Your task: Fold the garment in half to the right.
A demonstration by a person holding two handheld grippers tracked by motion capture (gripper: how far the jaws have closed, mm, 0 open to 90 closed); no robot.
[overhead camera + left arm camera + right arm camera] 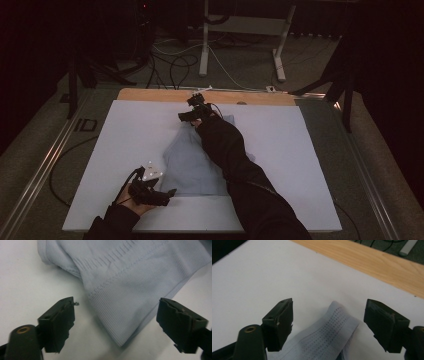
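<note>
A pale blue ribbed garment (192,165) lies flat in the middle of the white mat (125,140). My left gripper (172,192) rests low at the garment's near left corner. In the left gripper view its jaws (116,307) stand wide apart, with the hemmed corner of the garment (120,322) lying between them, untouched by either pad. My right gripper (185,117) reaches across to the garment's far end. In the right gripper view it (328,307) is open around a narrow ribbed end of the garment (332,335), and the pads stay clear of it.
A wooden table edge (150,95) runs behind the mat and shows again as the wooden table edge (374,262) in the right gripper view. Beyond it stand white stand legs (205,50) and loose cables (175,65) on the carpet. A dark sleeve (230,150) lies across the garment.
</note>
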